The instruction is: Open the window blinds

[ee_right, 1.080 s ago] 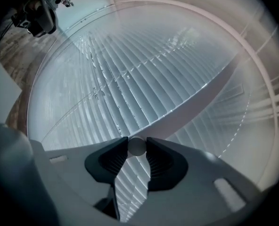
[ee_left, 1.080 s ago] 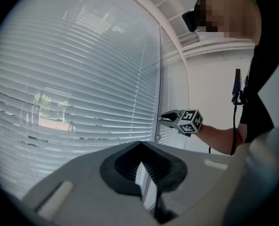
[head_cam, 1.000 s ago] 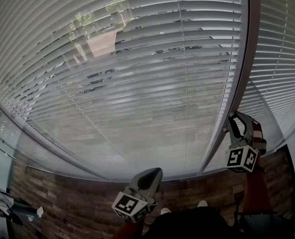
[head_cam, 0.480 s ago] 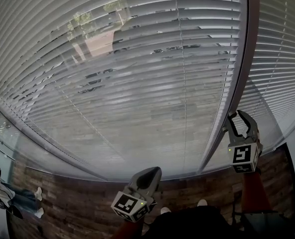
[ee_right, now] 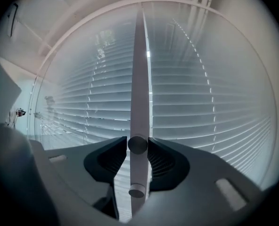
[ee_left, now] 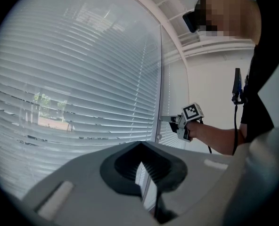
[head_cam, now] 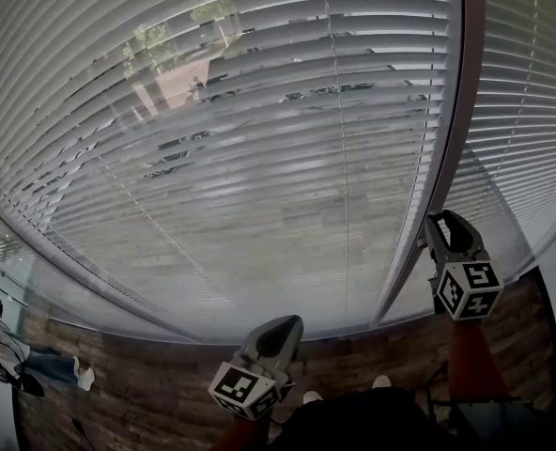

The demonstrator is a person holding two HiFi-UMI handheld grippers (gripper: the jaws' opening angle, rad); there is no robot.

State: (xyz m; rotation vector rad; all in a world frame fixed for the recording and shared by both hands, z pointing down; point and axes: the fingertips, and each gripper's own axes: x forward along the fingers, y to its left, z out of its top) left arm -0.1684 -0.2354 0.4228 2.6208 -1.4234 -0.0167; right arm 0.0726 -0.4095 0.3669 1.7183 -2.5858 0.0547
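Note:
Grey slatted blinds (head_cam: 259, 139) fill the window in front of me, partly tilted so the street shows through. A pale mullion (head_cam: 447, 158) runs down their right side. My right gripper (head_cam: 442, 219) points level at it. In the right gripper view its jaws (ee_right: 138, 145) hold a round grey knob (ee_right: 138, 144) on the mullion (ee_right: 140, 79), both tips touching the knob after just closing a little. A second knob (ee_right: 136, 191) sits below. My left gripper (head_cam: 287, 323) hangs low at the middle with its tips together and nothing held, and its own view shows the right gripper (ee_left: 170, 119).
A second blind (head_cam: 532, 111) hangs to the right of the mullion. Below the sill is a strip of wood-plank floor (head_cam: 146, 383) and my shoes (head_cam: 381, 383). Through the glass at lower left a small figure (head_cam: 43, 365) shows outside.
My right gripper has rolled about its own axis at the mullion, so its marker cube shows a different face. The left gripper has kept still. The figure outside has shifted.

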